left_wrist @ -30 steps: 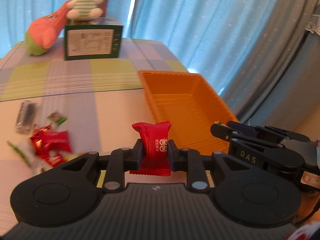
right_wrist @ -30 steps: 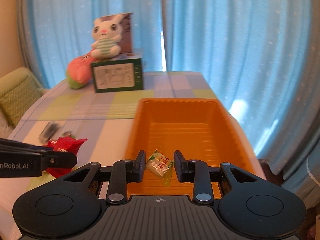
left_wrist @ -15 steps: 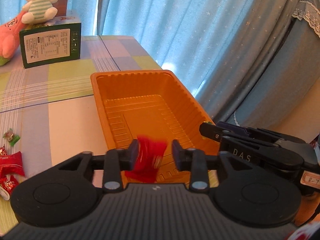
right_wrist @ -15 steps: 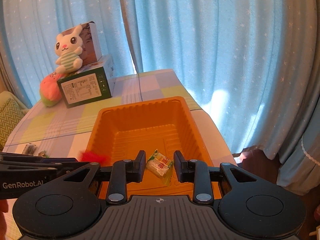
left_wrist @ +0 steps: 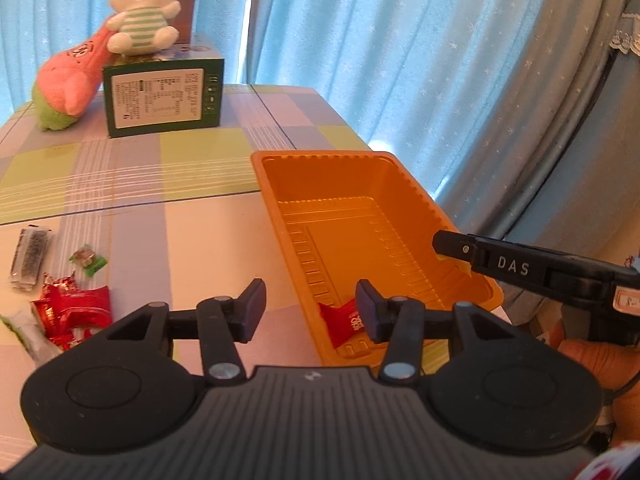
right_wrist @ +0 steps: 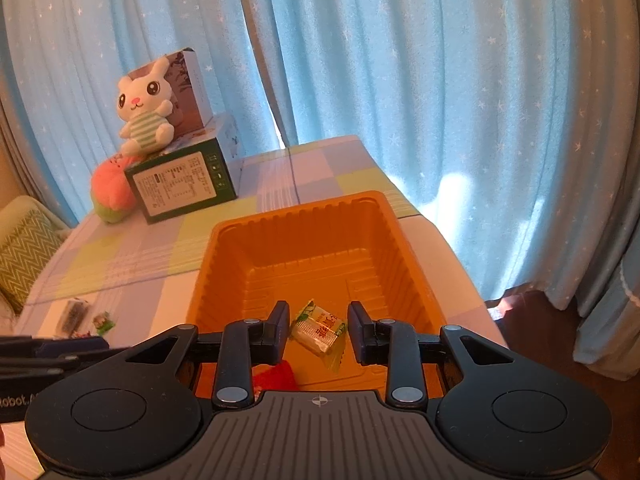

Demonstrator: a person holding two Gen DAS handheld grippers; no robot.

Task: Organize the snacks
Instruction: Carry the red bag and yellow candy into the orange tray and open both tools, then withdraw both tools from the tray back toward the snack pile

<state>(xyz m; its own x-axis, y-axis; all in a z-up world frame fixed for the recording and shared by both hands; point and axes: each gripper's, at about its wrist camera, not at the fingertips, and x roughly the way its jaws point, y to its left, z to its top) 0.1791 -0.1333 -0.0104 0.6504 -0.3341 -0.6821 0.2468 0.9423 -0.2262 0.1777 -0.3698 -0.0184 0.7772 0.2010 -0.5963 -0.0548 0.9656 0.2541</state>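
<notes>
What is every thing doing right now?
Left gripper: opening, nothing between its pads.
Right gripper: opening, green snack loose between its fingers.
Red snack: lying in the orange tray.
Snack pile: on the table, outside the tray.
Bunny: sitting on the green box.

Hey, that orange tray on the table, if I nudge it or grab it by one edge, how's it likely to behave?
The orange tray looks like thin moulded plastic with ribbed walls, so it is probably light and would likely flex if lifted by one rim. It holds only a red candy and a green candy, so a nudge may slide it across the smooth tablecloth. Its low, wide shape seems unlikely to tip.
</notes>
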